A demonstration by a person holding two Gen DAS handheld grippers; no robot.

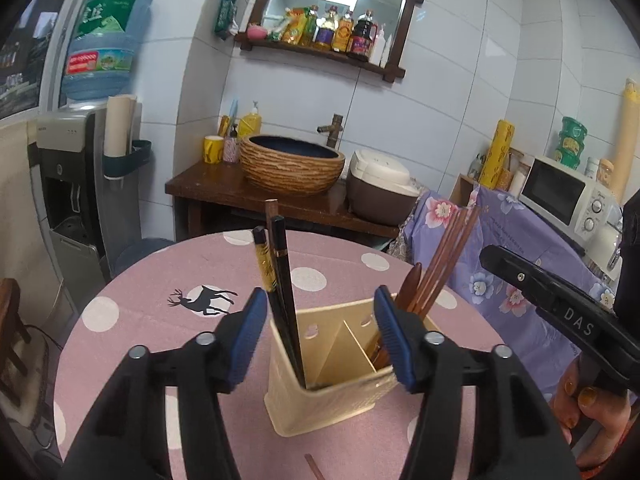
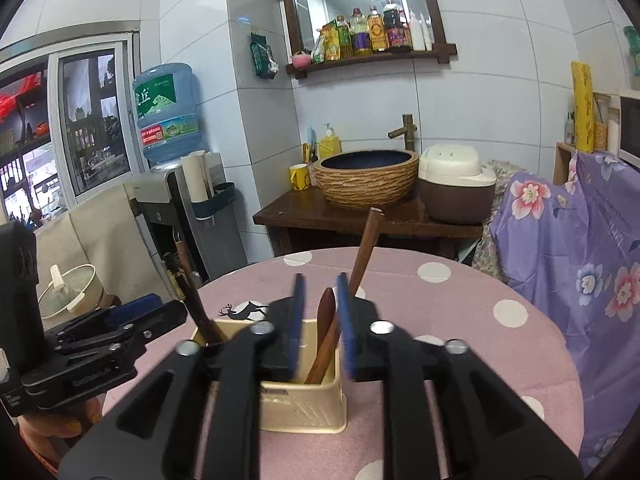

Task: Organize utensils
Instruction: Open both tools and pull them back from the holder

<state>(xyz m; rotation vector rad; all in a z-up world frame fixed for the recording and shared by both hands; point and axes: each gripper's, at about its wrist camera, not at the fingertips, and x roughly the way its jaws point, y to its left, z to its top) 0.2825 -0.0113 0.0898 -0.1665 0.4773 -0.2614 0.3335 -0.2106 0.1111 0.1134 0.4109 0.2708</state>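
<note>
On the pink dotted table (image 1: pixel 132 320) stands the cream holder (image 1: pixel 328 392); brown chopsticks (image 2: pixel 366 248) rise upright beyond the right gripper (image 2: pixel 320 328), jaws released and empty. The left gripper (image 1: pixel 320 340) is spread wide.

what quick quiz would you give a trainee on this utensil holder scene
1. True or false: the left gripper has its jaws open.
2. In the holder, the black chopsticks stand: A) in the compartment without the wooden spoon; B) in the spoon's compartment; C) across both compartments.
3. Fill in: the holder stands on a ___ tablecloth with white dots.

Key: 1 true; 2 A; 3 pink.
</note>
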